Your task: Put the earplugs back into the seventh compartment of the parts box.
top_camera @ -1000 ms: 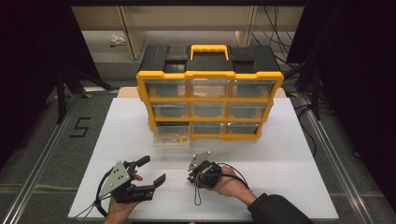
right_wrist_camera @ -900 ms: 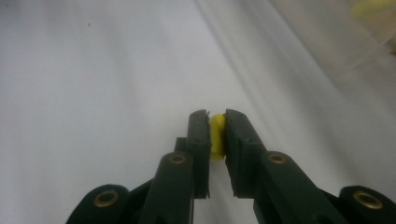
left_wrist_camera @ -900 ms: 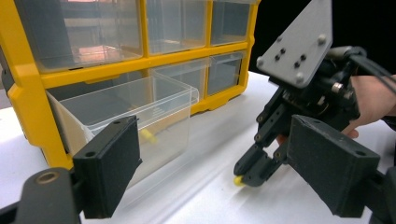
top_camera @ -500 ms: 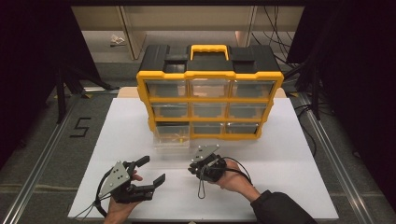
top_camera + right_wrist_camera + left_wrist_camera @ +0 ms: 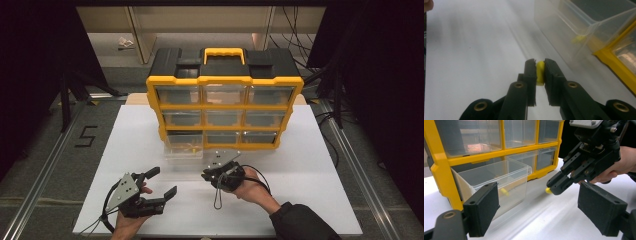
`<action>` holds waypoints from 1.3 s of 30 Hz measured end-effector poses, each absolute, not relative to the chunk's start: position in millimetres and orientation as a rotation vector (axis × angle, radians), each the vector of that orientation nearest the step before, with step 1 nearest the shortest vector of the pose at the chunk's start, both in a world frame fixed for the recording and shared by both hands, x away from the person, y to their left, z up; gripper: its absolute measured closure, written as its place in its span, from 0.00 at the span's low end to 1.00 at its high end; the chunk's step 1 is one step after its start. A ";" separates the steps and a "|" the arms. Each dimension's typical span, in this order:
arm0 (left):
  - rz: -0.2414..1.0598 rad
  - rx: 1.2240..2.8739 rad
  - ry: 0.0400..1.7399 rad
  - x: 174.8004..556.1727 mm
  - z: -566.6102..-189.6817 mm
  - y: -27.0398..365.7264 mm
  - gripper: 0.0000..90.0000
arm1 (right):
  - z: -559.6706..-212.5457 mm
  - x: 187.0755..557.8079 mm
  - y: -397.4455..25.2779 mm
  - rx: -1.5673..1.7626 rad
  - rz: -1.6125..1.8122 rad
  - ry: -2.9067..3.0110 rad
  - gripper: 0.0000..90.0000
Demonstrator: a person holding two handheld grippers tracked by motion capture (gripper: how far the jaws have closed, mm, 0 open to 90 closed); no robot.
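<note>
A dark "5", as far as the blur allows, marks the floor (image 5: 86, 136) left of the table.

- One yellow and black drawer cabinet (image 5: 224, 90), holding nine clear drawers in three rows of three.
- One clear drawer (image 5: 496, 182) pulled out, bottom left.
- Two small yellow pieces: one in the pulled drawer (image 5: 504, 192), one between the right gripper's (image 5: 540, 68) jaws (image 5: 540, 72).
- Two handheld grippers, the other being the left gripper (image 5: 164, 183).
- One white table (image 5: 310, 165).

A yellow-framed plastic drawer cabinet (image 5: 225, 107) stands at the back of the white table (image 5: 320, 170). A clear plastic drawer (image 5: 184, 150) juts from its lower left, with the right gripper (image 5: 206, 175) just before it and the left gripper (image 5: 162, 182) nearer the front edge, to the left.
</note>
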State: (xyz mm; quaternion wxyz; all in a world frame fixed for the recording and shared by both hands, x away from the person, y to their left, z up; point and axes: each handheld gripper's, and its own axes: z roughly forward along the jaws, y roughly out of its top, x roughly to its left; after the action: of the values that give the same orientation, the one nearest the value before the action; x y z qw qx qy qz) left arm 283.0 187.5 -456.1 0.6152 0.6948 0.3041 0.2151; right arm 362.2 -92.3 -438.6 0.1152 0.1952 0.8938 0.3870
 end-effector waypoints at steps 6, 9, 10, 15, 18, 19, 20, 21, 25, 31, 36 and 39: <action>0.495 1.600 0.699 283.0 -456.1 187.4 0.19 | -434.3 362.3 -94.9 0.572 1.165 2.580 0.90; 0.498 1.601 0.697 281.9 -455.7 187.6 0.19 | -431.6 361.9 -95.7 0.571 1.179 2.562 0.90; 0.499 1.602 0.696 281.6 -455.7 187.6 0.19 | -430.8 361.7 -95.9 0.570 1.186 2.556 0.90; 0.502 1.605 0.692 280.4 -455.6 187.9 0.19 | -426.4 361.3 -96.6 0.571 1.207 2.531 0.90; 0.502 1.604 0.693 280.2 -455.7 188.6 0.19 | -424.5 361.7 -96.4 0.565 1.222 2.522 0.89; 0.505 1.602 0.694 280.0 -455.6 188.6 0.19 | -424.1 361.7 -96.4 0.566 1.225 2.521 0.89; 0.506 1.601 0.694 279.9 -455.5 188.7 0.19 | -423.9 361.7 -96.3 0.566 1.227 2.521 0.89; 0.505 1.600 0.694 280.0 -455.4 188.7 0.19 | -423.9 361.6 -96.2 0.568 1.231 2.521 0.89; 0.504 1.606 0.692 280.2 -455.6 188.0 0.19 | -424.0 360.2 -94.9 0.559 1.237 2.522 0.89; 0.503 1.605 0.695 280.9 -456.0 188.2 0.19 | -418.5 360.2 -94.7 0.557 1.257 2.507 0.89; 0.501 1.610 0.696 282.0 -456.7 186.6 0.19 | -411.1 362.6 -92.9 0.543 1.281 2.484 0.89; 0.500 1.609 0.696 283.5 -456.8 186.3 0.19 | -406.0 365.3 -92.7 0.543 1.298 2.464 0.89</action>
State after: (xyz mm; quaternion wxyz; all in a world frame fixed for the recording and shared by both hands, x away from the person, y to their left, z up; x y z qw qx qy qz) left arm 283.5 186.3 -456.8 0.6124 0.6978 0.3018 0.2170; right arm 365.3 -92.7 -406.0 0.1517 0.1894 0.8583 0.4521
